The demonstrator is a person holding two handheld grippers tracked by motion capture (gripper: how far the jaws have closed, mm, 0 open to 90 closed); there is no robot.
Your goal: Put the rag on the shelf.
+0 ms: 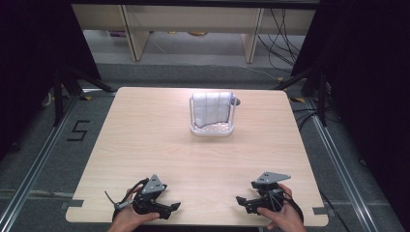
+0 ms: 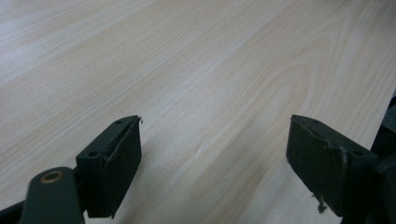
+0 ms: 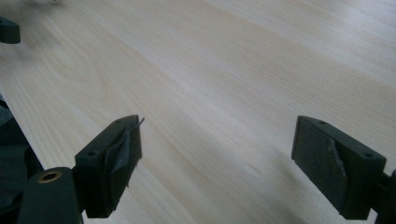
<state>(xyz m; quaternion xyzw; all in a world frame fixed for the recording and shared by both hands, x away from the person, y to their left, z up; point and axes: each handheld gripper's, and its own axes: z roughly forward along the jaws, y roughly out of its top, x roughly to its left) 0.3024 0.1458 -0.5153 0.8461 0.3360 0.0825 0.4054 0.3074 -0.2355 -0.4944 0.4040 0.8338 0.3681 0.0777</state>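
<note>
Pale wood-grain tabletop (image 1: 145, 145) fills most of the high view, w/ grey floor, black stand legs and shelving beyond its far edge.

Going left to right: I see my left gripper (image 1: 167, 209) low at the near-left edge, held in the left hand (image 1: 126, 220), jaws pointing right toward the table's middle. In the left gripper view (image 2: 212, 149) its jaws stand wide apart, bare wood between them, nothing held.

Centre-far: a small white wire rack (image 1: 211, 128) w/ a white quilted cloth (image 1: 211, 108) draped over its top bar. Cloth's long axis runs left-right along the bar, flat face toward me, hanging down into the rack. It sits well apart from both grippers.

Right: right gripper (image 1: 243, 202) near the near-right edge in the right hand (image 1: 284, 217), jaws pointing left, toward the other one. Right gripper view (image 3: 217, 149) shows its jaws spread wide, empty, over bare wood.

Rack and cloth I get from the high view; the gripper views give the worn pads (image 3: 123, 154) close up, frayed at the edges. Top-left corner of the right gripper view catches a dark jaw tip of the left gripper.
</note>
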